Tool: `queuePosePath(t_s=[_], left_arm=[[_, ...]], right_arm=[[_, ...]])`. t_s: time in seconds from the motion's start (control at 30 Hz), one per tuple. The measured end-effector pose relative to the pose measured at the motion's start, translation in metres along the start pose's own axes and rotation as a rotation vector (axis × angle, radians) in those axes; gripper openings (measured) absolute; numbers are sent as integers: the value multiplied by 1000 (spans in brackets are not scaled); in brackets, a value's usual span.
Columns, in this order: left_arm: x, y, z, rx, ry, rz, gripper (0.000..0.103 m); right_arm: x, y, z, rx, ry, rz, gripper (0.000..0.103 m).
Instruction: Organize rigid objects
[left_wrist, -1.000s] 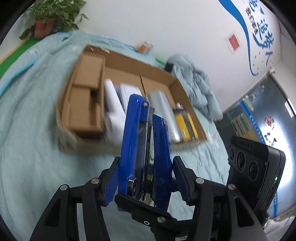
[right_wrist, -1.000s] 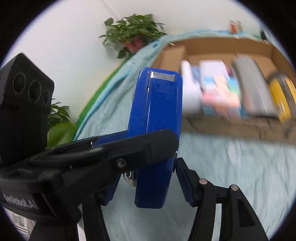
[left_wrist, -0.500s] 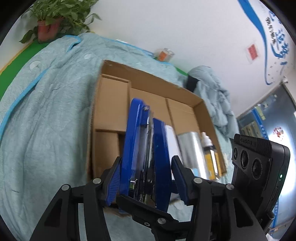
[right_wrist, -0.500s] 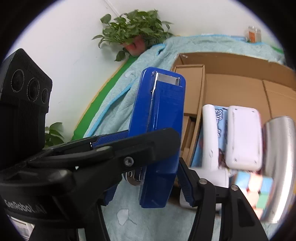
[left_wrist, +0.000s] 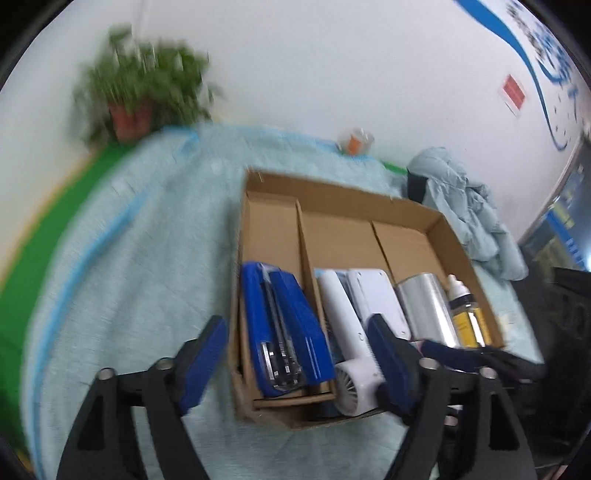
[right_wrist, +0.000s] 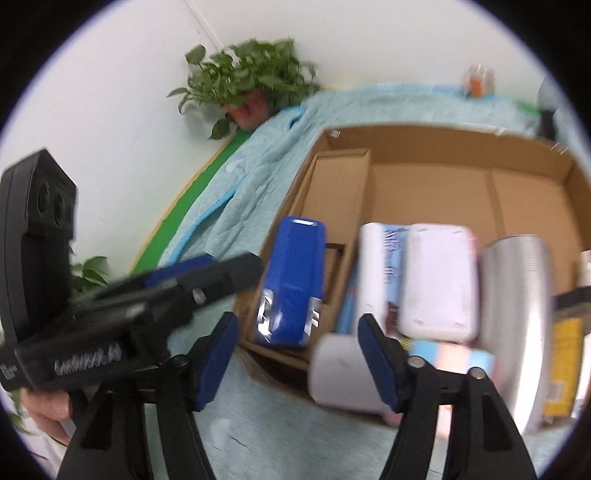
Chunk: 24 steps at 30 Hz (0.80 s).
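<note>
Lying on its side in the narrow leftmost compartment of the cardboard box (left_wrist: 436, 221), the blue stapler (left_wrist: 282, 328) rested free of both tools, its metal end toward the near wall. The left gripper (left_wrist: 295, 362) hovered just short of the box with its fingers spread wide and nothing between them, and the right gripper (right_wrist: 295, 354) stood likewise parted and empty, facing the same corner. Doing this step well seemed to mean drawing both tools straight back and up, so that neither blue pad caught the stapler or the low near wall and dragged the box across the teal blanket (left_wrist: 147, 258). The white handheld fan (left_wrist: 347, 343) lay in the next compartment with its round head at the near wall, just beside the left gripper's right finger, so that side probably wanted the most care. The silver cylinder (left_wrist: 428, 310) and yellow bottle (left_wrist: 465, 317) lay further right, well clear. Both views were blurred.
</note>
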<state>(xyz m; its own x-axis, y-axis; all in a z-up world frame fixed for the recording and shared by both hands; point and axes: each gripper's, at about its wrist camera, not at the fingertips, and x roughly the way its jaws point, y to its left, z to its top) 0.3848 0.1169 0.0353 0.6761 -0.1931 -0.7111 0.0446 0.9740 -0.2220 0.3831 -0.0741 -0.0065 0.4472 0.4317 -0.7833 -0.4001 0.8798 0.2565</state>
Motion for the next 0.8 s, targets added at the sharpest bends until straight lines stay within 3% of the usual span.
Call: queuePosePath(t_s=[0.07, 0.13, 0.37, 0.63, 0.8], left_arm=[[-25, -18, -15, 45, -107, 64, 102], [-46, -39, -32, 78, -205, 116, 102], [-74, -108, -94, 53, -265, 131, 102], [-105, -169, -128, 53, -278, 94, 102], [-125, -188, -140, 61, -293, 131, 102]], right_arm=[[-23, -4, -19, -39, -77, -99, 77], [-46, -13, -41, -65, -139, -197, 78], [-95, -61, -95, 11, -165, -368, 79], [-132, -71, -126, 29, -186, -395, 79], [-152, -70, -139, 6, -211, -398, 79]])
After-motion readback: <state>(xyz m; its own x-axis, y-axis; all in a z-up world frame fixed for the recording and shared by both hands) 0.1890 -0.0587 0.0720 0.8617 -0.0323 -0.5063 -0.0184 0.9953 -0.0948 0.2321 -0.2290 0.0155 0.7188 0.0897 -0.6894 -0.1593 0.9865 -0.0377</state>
